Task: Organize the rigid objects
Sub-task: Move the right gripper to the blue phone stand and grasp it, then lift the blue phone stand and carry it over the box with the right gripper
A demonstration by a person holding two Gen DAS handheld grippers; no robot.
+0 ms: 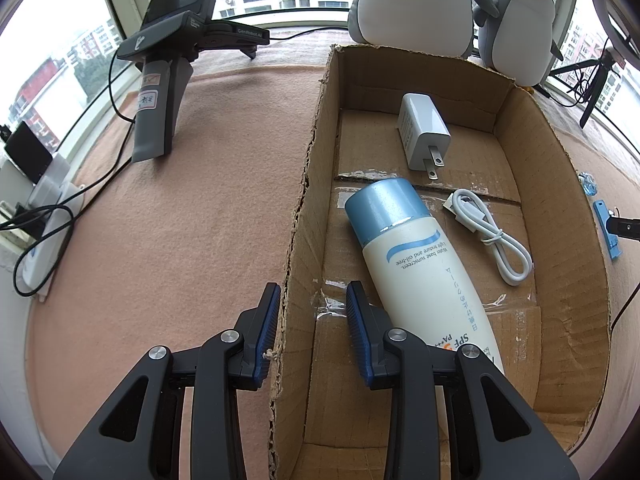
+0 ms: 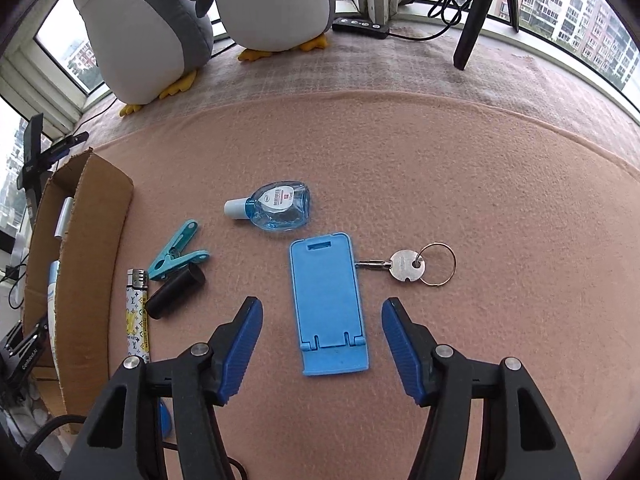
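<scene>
My left gripper has its jaws spread, straddling the near left wall of the cardboard box; inside lie a sunscreen bottle, charger and white cable. My right gripper hangs with jaws wide apart around the blue phone stand on the counter, a key just right.

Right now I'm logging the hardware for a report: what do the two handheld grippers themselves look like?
The left gripper and right gripper match: black angular plastic linkage arms with triangular cut-outs and round silver pivot bolts, ending in blue ribbed finger pads. No markings, cables, sleeves or hands show on them.
</scene>
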